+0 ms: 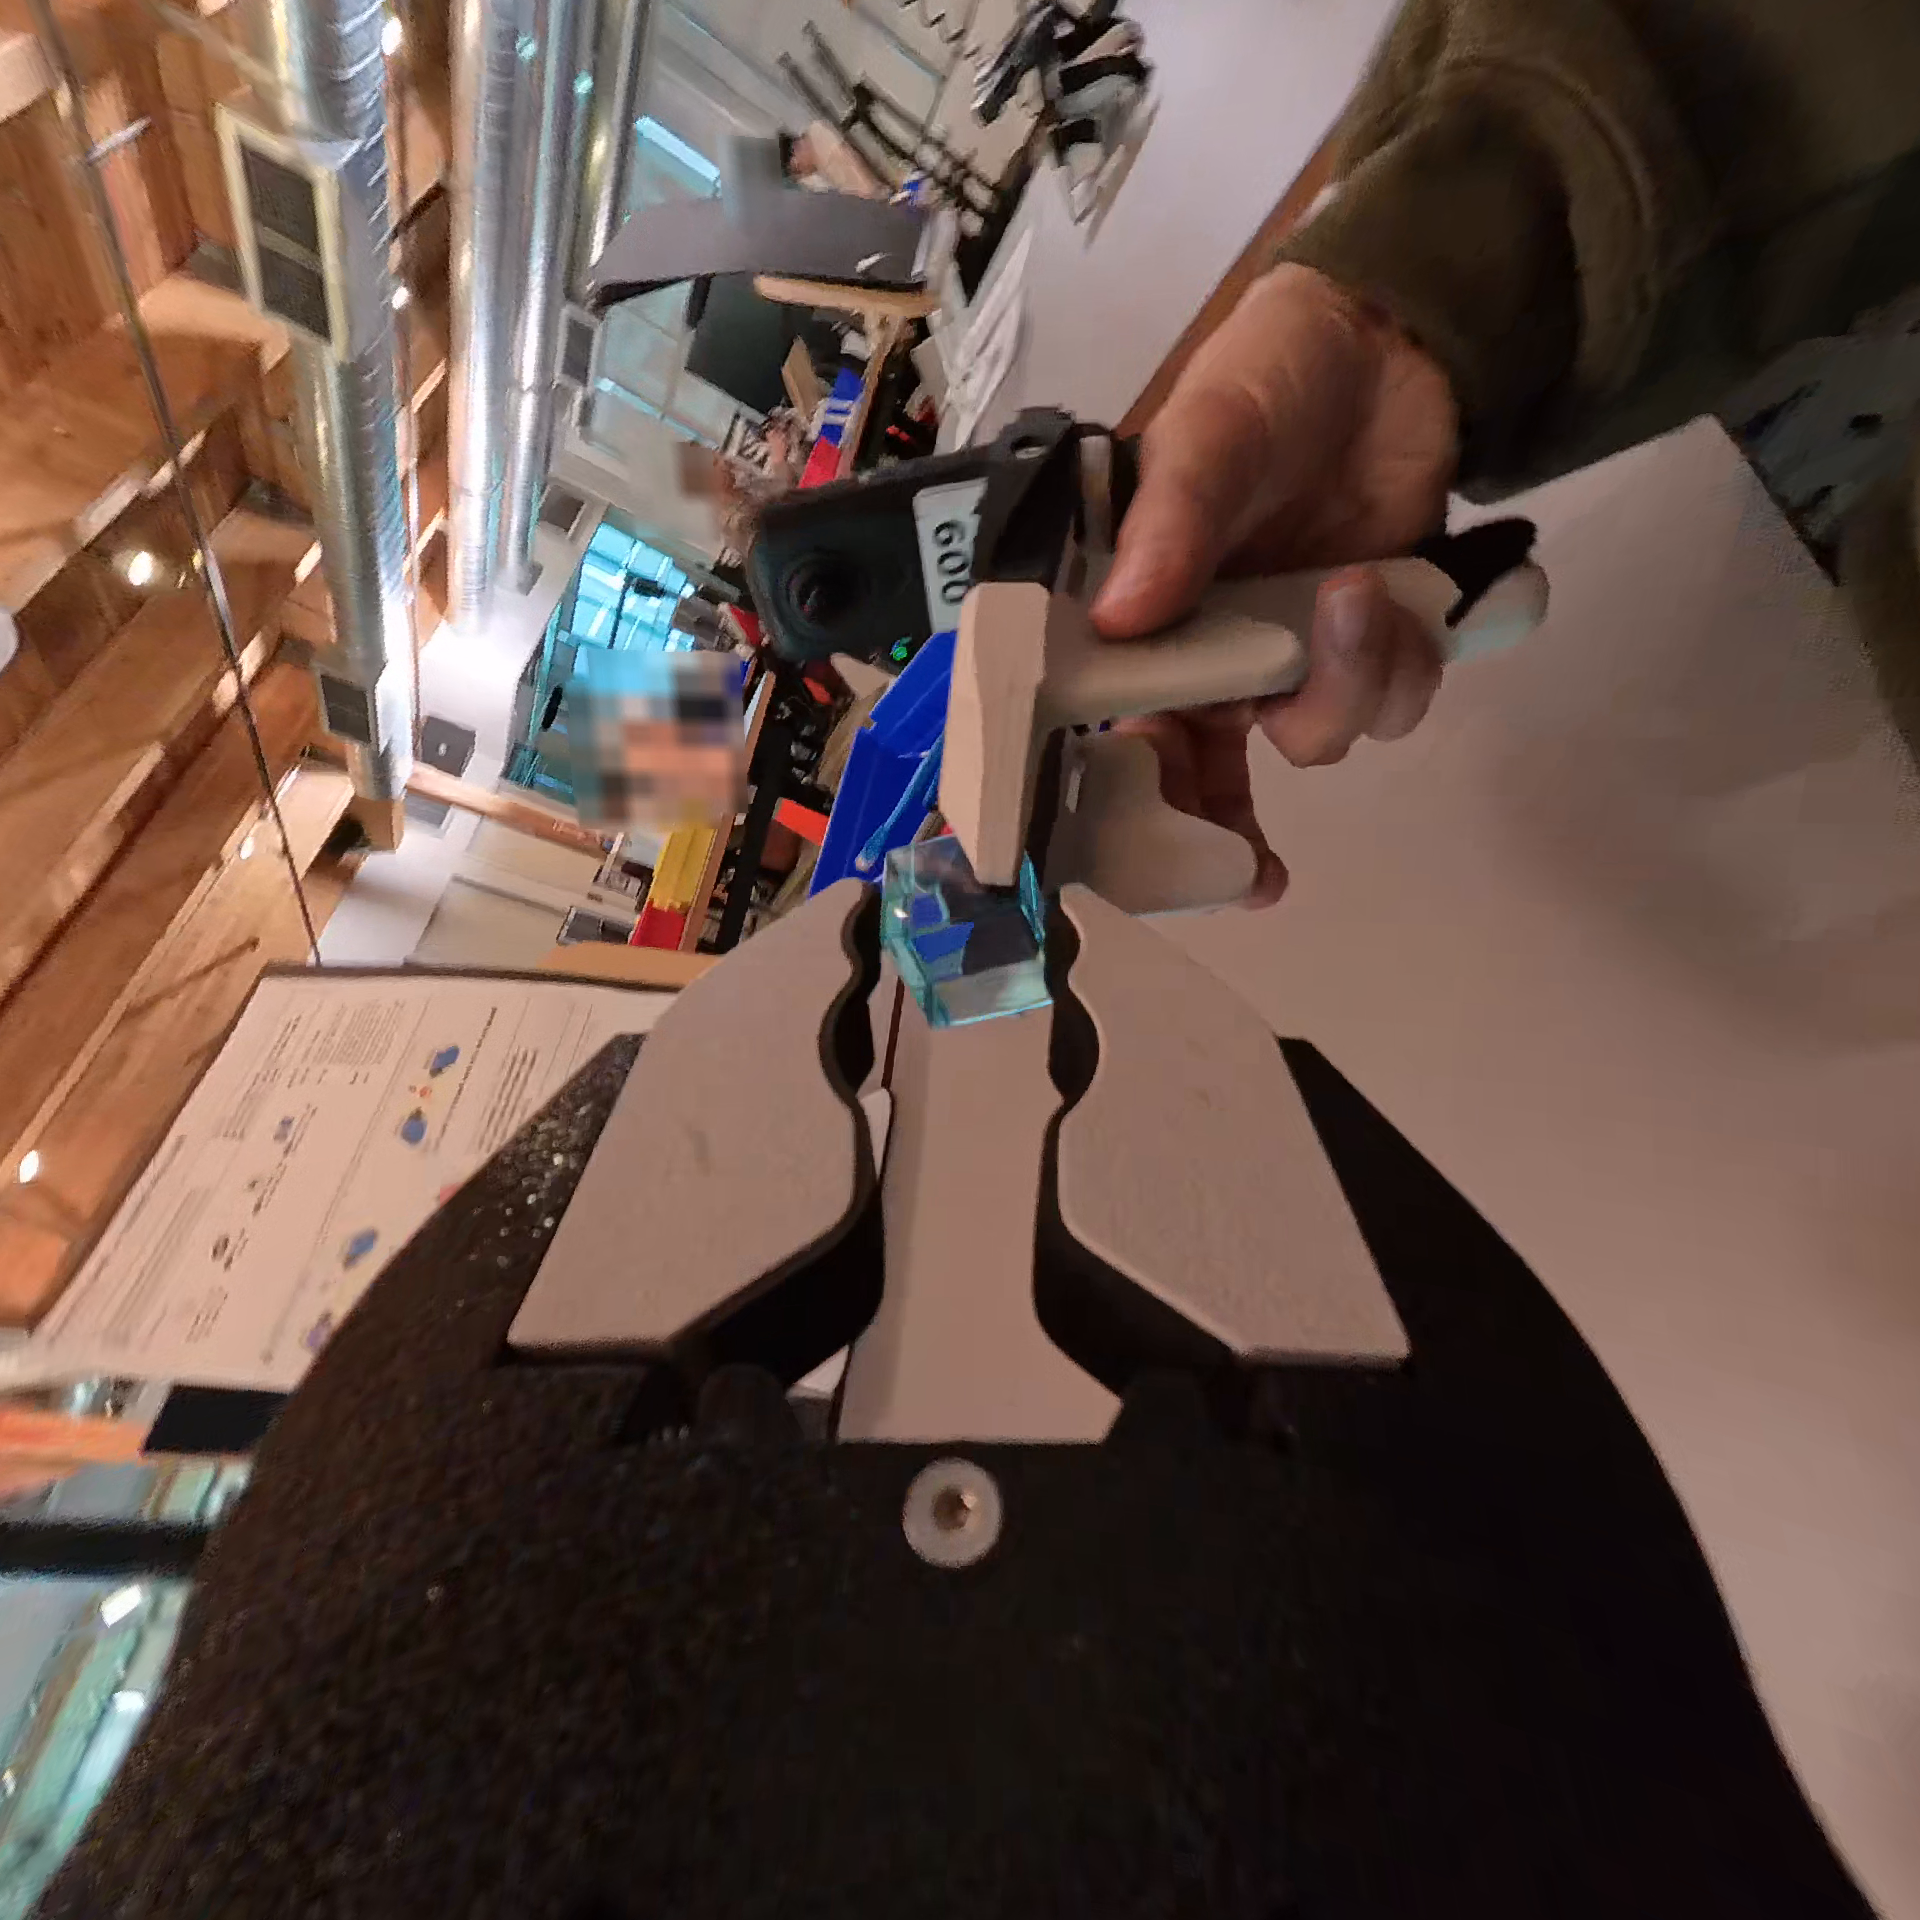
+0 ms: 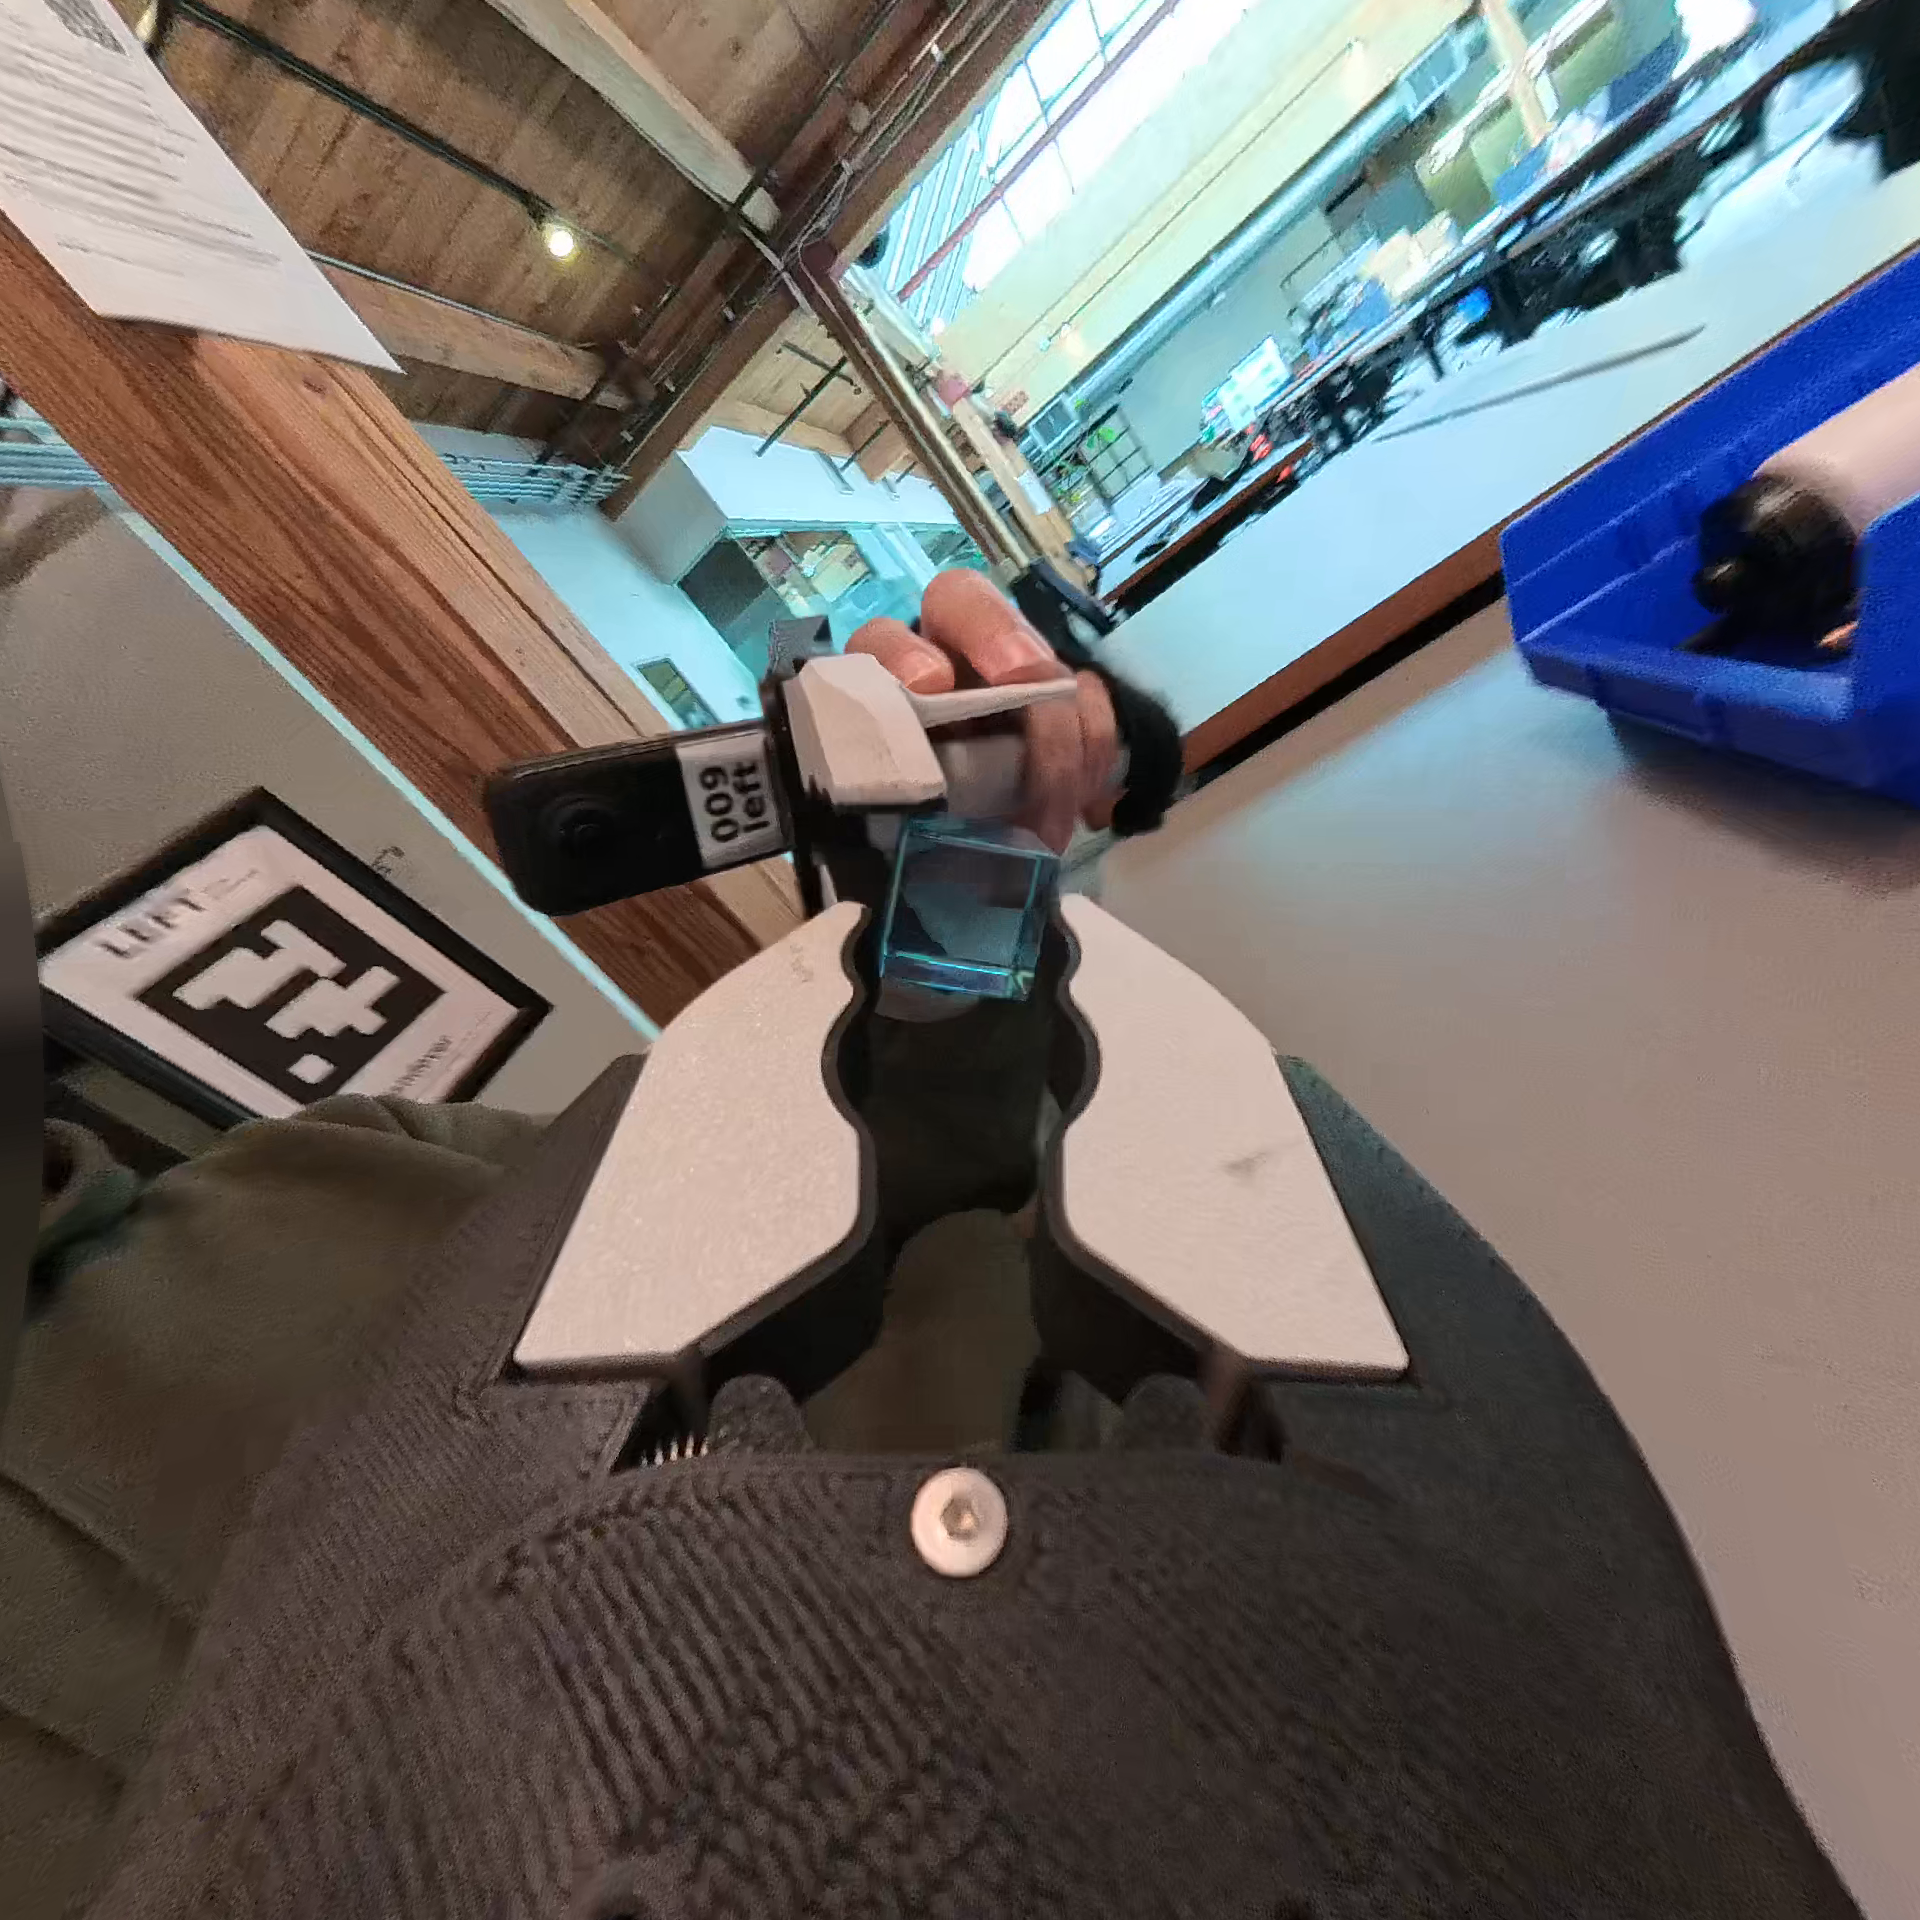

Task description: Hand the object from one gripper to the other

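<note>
Between both grippers: clear cube, mid-air.
I see left gripper and right gripper both clamped on it; only right view shows blue bin.

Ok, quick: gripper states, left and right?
Left gripper: fingers flank the clear blue cube; clamped or not, cannot tell.
Right gripper: also flanks the cube; cannot tell.

A white label with print sits on the black camera beyond the jaws; a framed sign stands left of them
</note>
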`<state>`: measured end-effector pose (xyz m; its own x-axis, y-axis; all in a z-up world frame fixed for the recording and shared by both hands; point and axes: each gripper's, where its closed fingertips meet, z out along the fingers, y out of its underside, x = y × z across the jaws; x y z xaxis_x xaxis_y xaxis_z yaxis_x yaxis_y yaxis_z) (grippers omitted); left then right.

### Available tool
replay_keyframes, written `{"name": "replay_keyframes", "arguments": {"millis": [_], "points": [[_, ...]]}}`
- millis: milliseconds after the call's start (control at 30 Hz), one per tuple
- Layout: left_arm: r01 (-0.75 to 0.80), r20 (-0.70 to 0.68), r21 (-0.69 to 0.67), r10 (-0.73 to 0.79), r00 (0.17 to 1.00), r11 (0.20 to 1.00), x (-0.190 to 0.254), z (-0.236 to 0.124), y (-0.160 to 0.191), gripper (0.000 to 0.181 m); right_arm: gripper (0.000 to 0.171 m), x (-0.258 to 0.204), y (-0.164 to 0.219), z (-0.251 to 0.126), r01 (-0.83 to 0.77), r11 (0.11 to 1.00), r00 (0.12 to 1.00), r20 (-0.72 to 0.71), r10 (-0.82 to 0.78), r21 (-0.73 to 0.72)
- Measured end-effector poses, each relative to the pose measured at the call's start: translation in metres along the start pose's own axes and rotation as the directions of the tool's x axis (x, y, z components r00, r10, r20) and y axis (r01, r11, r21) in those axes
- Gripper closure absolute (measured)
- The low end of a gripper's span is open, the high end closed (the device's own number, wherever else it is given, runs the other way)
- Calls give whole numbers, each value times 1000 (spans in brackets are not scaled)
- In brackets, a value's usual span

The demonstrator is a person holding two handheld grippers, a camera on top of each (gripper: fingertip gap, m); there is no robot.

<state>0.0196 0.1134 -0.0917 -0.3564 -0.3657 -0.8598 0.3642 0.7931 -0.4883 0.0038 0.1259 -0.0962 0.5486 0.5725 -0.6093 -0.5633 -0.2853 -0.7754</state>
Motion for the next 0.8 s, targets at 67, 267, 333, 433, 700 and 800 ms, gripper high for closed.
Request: {"name": "replay_keyframes", "arguments": {"millis": [67, 267, 333, 433, 700, 800], "points": [[115, 47, 31, -116, 992, 993, -6, 0, 0, 140, 142, 10, -9, -7, 166, 986, 981, -102, -165, 3], [832, -37, 166, -840, 542, 529, -35, -4, 10, 128, 141, 11, -42, -39, 795, 553, 426, -421, -801, -248], [928, -20, 122, -933, 358, 353, -36, 2, 21, 127, 142, 20, -46, -47, 797, 383, 162, -447, -880, -467], [933, 23, 71, -936, 351, 352, -28, 11, 22, 130, 142, 33, -46, -53, 653, 110, -208, -317, -925, -749], [922, 100, -78, -917, 386, 379, -7, 23, 33, 141, 142, 41, -27, -30, 396, -241, -494, 15, -869, -886], [927, 21, -105, -931, 365, 361, 2, 25, 28, 154, 142, 40, -24, -25, 381, -275, -511, 47, -858, -883]]}}
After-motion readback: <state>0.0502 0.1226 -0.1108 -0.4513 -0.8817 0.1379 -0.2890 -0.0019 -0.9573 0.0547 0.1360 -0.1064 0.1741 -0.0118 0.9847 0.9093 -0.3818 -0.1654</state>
